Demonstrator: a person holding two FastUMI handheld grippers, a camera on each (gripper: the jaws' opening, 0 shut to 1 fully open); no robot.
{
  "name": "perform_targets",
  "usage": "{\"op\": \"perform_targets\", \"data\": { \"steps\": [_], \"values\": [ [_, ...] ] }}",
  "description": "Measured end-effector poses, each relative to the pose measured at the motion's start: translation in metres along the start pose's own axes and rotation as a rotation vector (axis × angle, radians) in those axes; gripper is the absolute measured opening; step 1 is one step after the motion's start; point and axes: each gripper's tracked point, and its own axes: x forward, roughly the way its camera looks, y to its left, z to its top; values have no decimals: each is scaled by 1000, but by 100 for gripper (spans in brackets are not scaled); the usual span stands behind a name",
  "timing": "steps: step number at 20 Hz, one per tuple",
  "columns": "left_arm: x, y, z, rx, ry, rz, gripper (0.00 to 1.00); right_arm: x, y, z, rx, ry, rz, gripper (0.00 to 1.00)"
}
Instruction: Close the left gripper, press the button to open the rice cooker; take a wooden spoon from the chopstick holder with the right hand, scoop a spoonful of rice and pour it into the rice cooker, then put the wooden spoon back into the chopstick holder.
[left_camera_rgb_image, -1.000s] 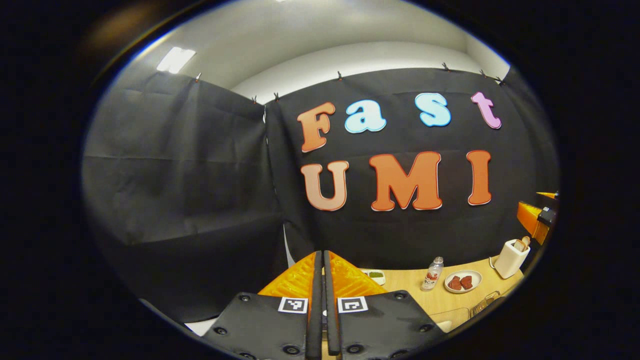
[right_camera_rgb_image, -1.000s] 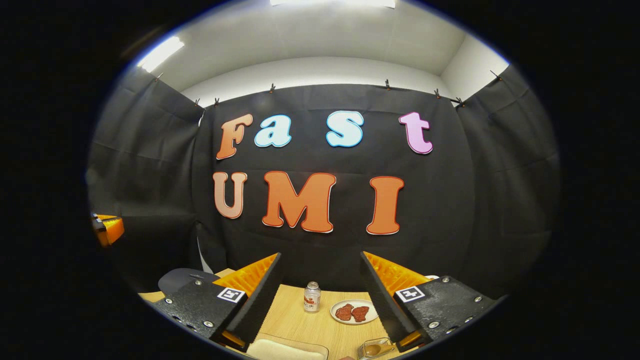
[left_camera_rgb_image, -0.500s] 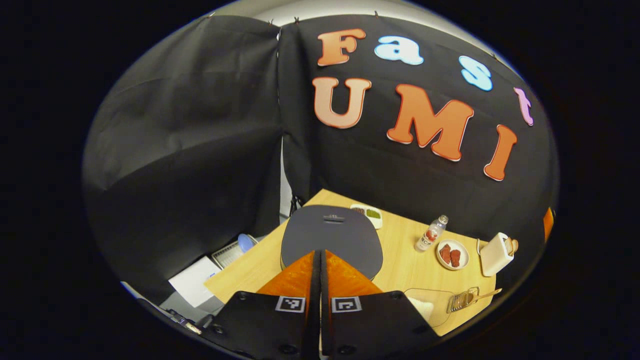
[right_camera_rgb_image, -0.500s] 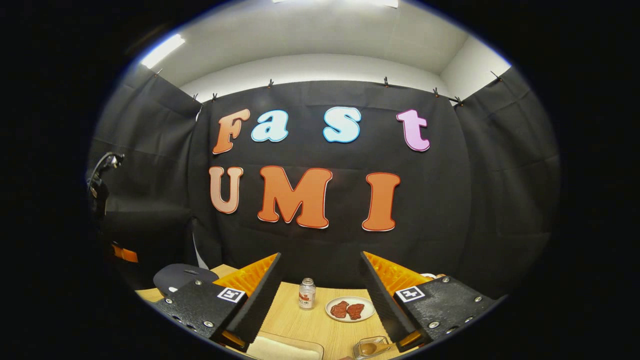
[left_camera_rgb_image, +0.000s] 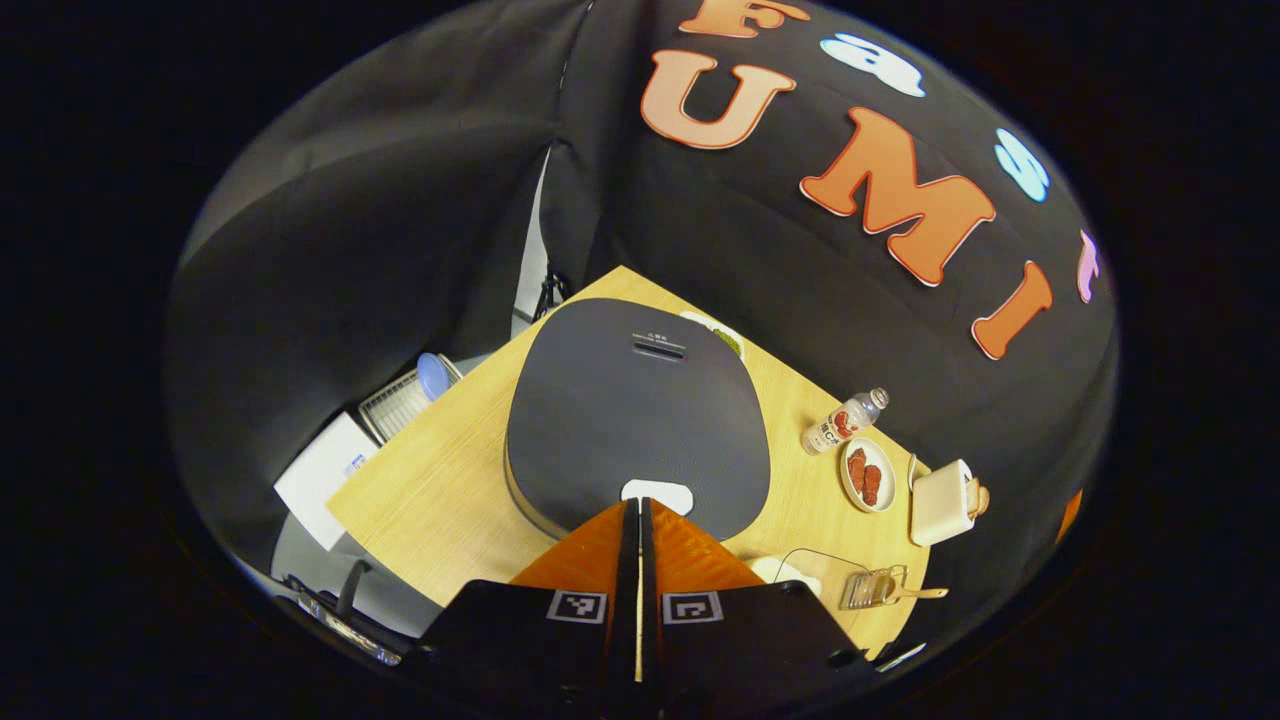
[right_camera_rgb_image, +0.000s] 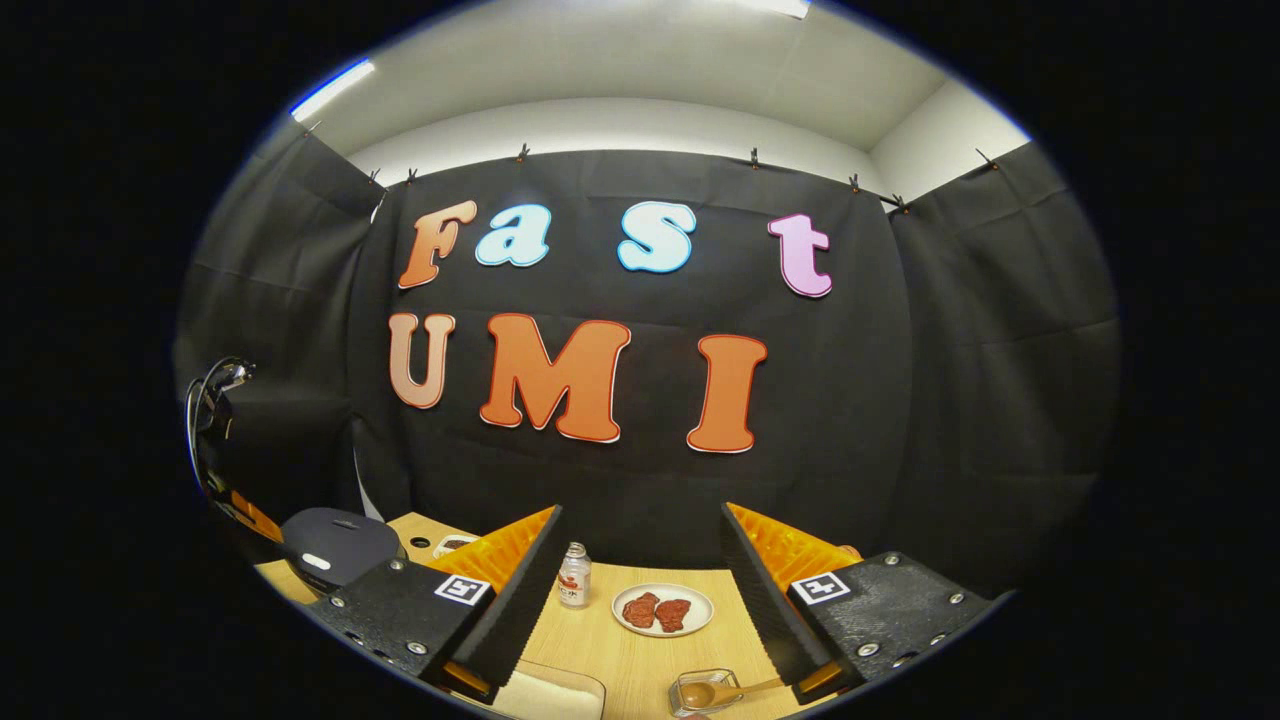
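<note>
The dark grey rice cooker (left_camera_rgb_image: 640, 410) stands shut on the wooden table (left_camera_rgb_image: 450, 500), with a white button (left_camera_rgb_image: 657, 495) at the near edge of its lid. My left gripper (left_camera_rgb_image: 636, 505) is shut, fingers together, and its tips point down at that button; whether they touch it I cannot tell. My right gripper (right_camera_rgb_image: 640, 565) hangs open over the table with nothing between its fingers. A wooden spoon (right_camera_rgb_image: 712, 692) lies in a clear holder (left_camera_rgb_image: 880, 588). A clear container of rice (right_camera_rgb_image: 545, 695) sits beside it. The cooker (right_camera_rgb_image: 335, 545) shows far left in the right gripper view.
A small bottle (left_camera_rgb_image: 843, 422), a plate with red pieces (left_camera_rgb_image: 867, 475) and a white box-shaped thing (left_camera_rgb_image: 943, 500) stand along the table's far side. A small dish (left_camera_rgb_image: 725, 335) sits behind the cooker. White boxes (left_camera_rgb_image: 320, 480) lie off the table's left edge.
The left gripper has tilted down and come in over the rice cooker, which now looms larger, tips at the white button. The right gripper has shifted only slightly and stays open.
</note>
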Motion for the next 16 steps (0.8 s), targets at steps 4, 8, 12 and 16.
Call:
{"op": "perform_targets", "data": {
  "steps": [4,8,12,16],
  "values": [
    [31,-8,-4,4,122,4,11,-2,-16,-14,-11,40,-32,94],
    [57,-16,-14,-3,227,17,7,-3,-25,-21,-6,65,-47,94],
    [60,-16,-13,-15,243,66,6,-5,-31,-28,-11,76,-59,94],
    [64,-12,-22,39,201,132,7,-1,-28,-38,-9,103,-52,94]
  ]
}}
